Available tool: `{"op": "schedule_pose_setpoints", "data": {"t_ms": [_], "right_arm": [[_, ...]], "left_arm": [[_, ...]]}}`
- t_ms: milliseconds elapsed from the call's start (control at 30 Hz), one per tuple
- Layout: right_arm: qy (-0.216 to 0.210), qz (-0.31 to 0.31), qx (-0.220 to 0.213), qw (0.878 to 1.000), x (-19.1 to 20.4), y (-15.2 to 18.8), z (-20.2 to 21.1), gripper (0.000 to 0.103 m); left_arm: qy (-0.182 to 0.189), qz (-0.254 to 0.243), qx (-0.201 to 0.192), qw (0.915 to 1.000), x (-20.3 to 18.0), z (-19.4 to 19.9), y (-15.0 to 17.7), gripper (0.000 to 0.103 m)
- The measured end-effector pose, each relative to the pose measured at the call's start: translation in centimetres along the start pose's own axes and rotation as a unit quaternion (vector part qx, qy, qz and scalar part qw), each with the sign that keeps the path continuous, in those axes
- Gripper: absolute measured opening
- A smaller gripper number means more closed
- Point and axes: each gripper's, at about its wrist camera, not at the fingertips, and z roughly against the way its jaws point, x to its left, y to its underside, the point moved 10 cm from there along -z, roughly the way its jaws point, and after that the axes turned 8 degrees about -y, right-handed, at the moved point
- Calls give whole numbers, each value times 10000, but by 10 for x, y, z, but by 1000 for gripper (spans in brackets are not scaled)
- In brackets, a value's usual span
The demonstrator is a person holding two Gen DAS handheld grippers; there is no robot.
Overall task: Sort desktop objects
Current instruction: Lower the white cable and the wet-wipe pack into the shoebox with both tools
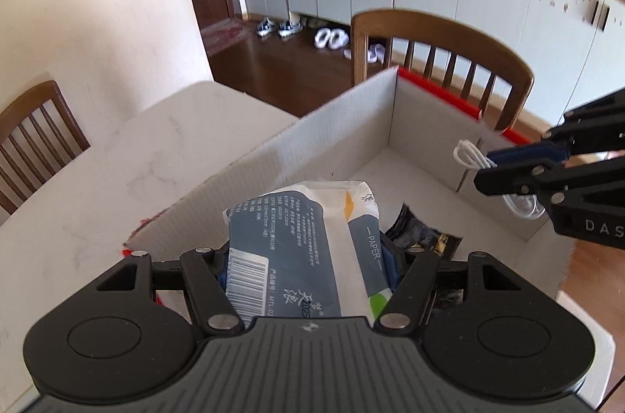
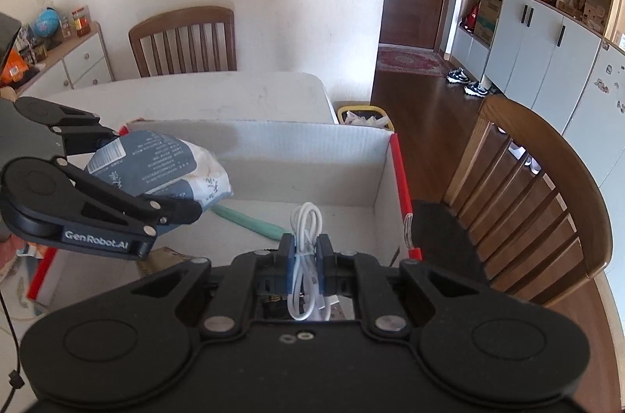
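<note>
The tissue pack (image 1: 308, 249) hangs over the cardboard box (image 1: 343, 124), pinched in the left gripper (image 1: 308, 268). Beside it over the box, the right gripper (image 2: 306, 256) clamps a coiled white cable (image 2: 306, 221). In the box lie a green strip (image 2: 250, 219) and a dark packet (image 1: 422, 229). Both grippers tilt downward toward the box.

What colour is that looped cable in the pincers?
White; the cable shows best in the right wrist view.
</note>
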Motion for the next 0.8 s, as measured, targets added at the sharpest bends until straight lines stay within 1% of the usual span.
{"op": "schedule_pose_setpoints", "data": {"t_ms": [267,433,567,667,733,800], "right_arm": [[47,87,217,9997,-3,-1,-27,10],[128,144,398,9990,-8,2,-45,10],[182,246,544,9980,-9,6,-56,10],[263,351,688,9967,-9,12,-65,10],[315,381,773,9958,-10,15,-69,10],[278,299,855,9955,-9,19,-72,10]], "left_arm": [[54,-137,488,9987,-5,-30,3,65],[17,-235,657,9976,-7,-45,1,65],[130,-299,855,9958,-13,-52,3,65],[113,-399,907,9950,-16,-56,5,65],[123,-373,940,9948,-15,-57,5,65],[150,-322,1020,9941,-14,-59,6,65]]}}
